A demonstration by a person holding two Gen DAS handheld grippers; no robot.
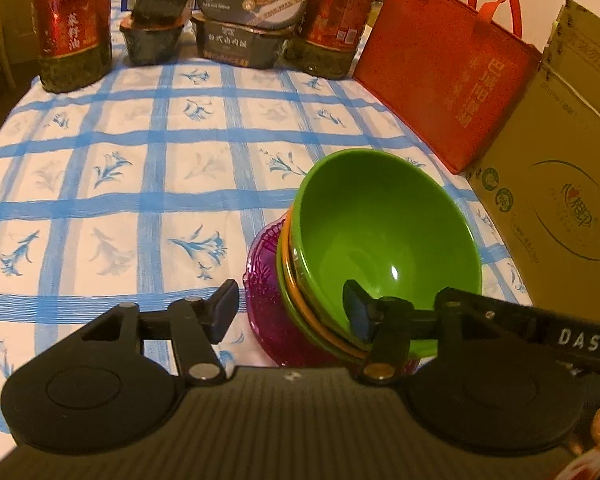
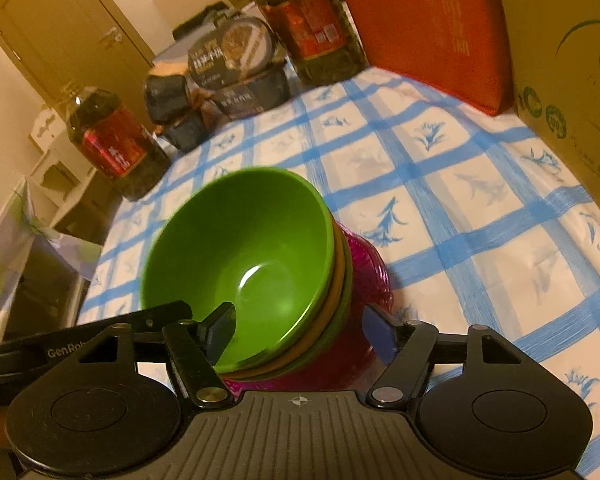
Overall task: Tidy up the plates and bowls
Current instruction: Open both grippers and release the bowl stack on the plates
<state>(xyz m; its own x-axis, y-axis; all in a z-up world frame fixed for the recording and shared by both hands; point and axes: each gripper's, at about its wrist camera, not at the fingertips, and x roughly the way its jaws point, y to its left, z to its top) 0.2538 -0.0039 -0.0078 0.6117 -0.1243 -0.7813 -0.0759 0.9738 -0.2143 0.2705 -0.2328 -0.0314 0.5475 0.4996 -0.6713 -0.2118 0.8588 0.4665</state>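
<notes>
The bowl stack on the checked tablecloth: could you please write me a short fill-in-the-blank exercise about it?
1. The top bowl of the stack is coloured ____.
2. The stack of bowls rests on a ____ plate of translucent plastic.
3. Between the green bowls shows the rim of an ____ bowl.
4. Beside the cardboard box leans a red ____ with handles.

Missing words: green; purple; orange; bag
</notes>
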